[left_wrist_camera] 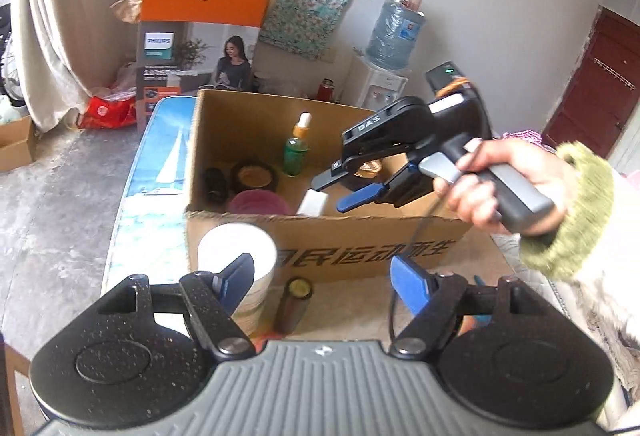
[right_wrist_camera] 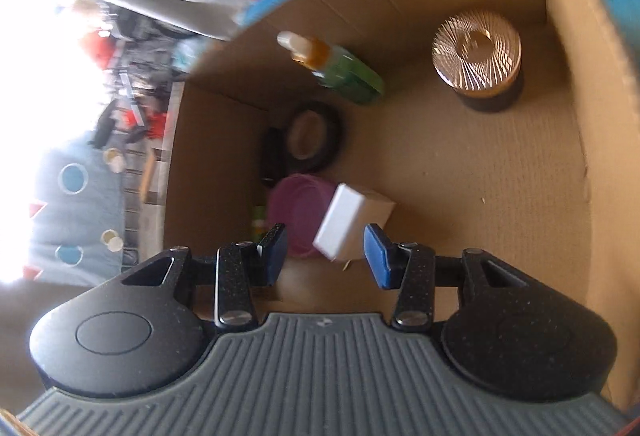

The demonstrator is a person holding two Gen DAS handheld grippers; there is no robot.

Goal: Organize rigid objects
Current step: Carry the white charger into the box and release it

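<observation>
White box hangs tilted just ahead of the right gripper, between its narrow jaws, untouched; carton wall left, bare floor right; left gripper wide, empty, before the carton; blue tabletop, concrete floor left.

"PHILIPS" on the tall orange-topped carton; "DAS" on the right gripper arm; Chinese characters on the cardboard box front, unreadable.
</observation>
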